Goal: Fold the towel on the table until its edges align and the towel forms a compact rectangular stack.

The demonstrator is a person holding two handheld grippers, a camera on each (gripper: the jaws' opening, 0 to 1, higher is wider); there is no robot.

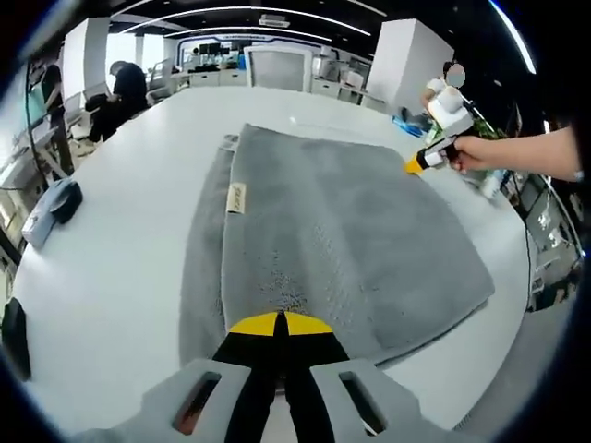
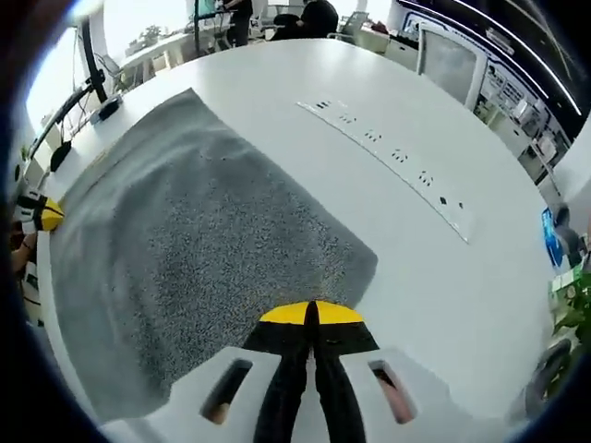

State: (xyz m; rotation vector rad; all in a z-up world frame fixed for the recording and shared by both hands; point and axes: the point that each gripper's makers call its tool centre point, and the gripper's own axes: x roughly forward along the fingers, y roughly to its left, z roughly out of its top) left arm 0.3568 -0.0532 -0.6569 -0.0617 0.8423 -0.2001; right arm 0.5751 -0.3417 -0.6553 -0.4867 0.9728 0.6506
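Left gripper (image 1: 281, 320): jaws pressed together, yellow tips meeting at the near edge of the grey towel (image 1: 342, 240); whether cloth is caught between them cannot be told.

Right gripper (image 2: 311, 312): jaws likewise pressed together at a towel edge, cloth between them not discernible. In the left gripper view it appears at the towel's far right edge, held by a person's hand (image 1: 473, 152).

Towel: spread flat on the white table (image 1: 111, 268), folded over once, a lower layer showing along the left side of the upper one; small label (image 1: 237, 197) on the upper layer's left edge.

Table: a row of small dark marks (image 2: 388, 152) runs ahead and right of the right gripper.
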